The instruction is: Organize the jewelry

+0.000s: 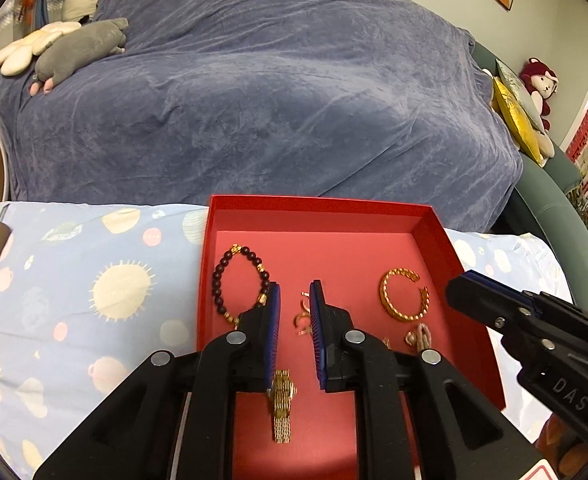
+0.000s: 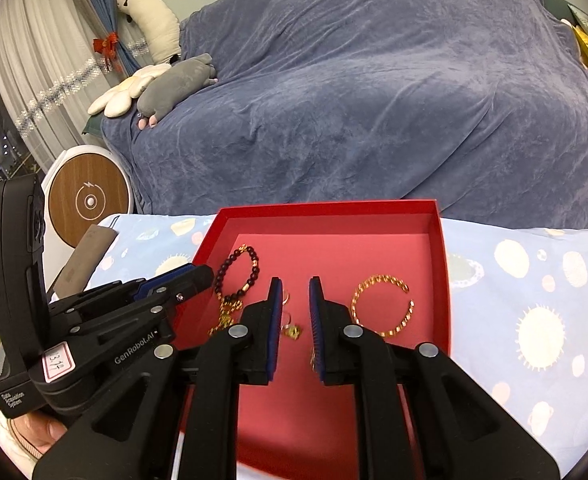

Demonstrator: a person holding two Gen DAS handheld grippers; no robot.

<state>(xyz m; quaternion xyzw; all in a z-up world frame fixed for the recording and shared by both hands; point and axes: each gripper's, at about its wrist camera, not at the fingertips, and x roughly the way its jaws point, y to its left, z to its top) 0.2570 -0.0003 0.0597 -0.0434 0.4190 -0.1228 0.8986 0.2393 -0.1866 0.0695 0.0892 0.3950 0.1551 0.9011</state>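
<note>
The left tongs point(image 1: 294, 292) hang over the red box point(image 1: 426, 220) with a narrow gap between their blue pads, gripping nothing; small gold earrings point(image 1: 303, 320) lie on the box floor in that gap, beneath the tips; the bead bracelet point(image 1: 234, 276) lies just left of the left finger, and a gold watch point(image 1: 282, 404) shows under that same finger, nearer the camera; the gold bangle point(image 1: 404, 294) sits to the right, with a pink piece point(image 1: 422, 336) below it (too small to tell what it is). The right tongs point(image 2: 294, 290) also stand slightly parted and empty over the box point(image 2: 334, 210); a small gold piece point(image 2: 292, 332) lies beside their left finger, the bangle point(image 2: 382, 306) just right of the right finger, the bracelet point(image 2: 236, 276) to the left. The box rests on a patterned cloth point(image 2: 534, 300) over the tabletop; beyond the tips is a blue-covered sofa point(image 2: 374, 100).
</note>
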